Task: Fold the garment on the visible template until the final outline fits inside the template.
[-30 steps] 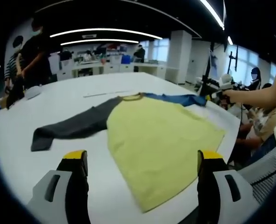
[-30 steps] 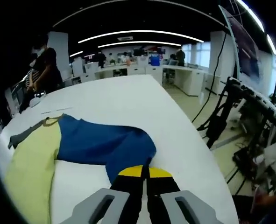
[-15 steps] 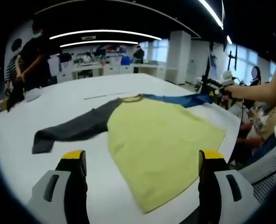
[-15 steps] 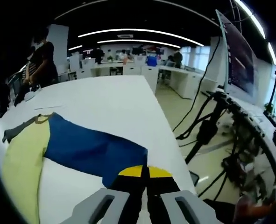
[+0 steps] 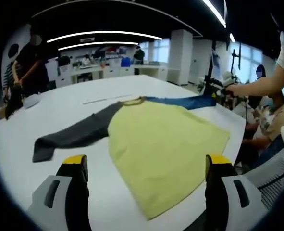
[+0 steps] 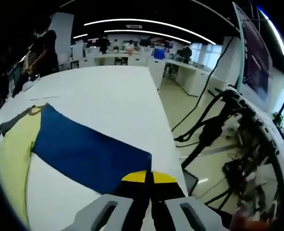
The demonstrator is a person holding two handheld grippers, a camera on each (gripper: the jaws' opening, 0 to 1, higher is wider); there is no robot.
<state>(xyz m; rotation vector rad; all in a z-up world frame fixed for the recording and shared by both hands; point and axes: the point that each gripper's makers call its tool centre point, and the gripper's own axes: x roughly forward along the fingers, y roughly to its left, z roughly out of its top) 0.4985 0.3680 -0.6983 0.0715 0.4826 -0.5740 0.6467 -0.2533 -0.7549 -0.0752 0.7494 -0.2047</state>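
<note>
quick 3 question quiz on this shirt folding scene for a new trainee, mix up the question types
1. True or false: the left gripper is shut on the grey sleeve.
2. Multiple choice: the right gripper is shut on which part of the garment? A) the yellow body B) the blue sleeve C) the collar
3. Fill in: the yellow body lies flat on a white ____.

Key:
1. False. Its jaws stand wide apart above the table, holding nothing.
2. B. The jaws are closed on the cuff end of the blue sleeve, which is drawn out straight.
3. table
</note>
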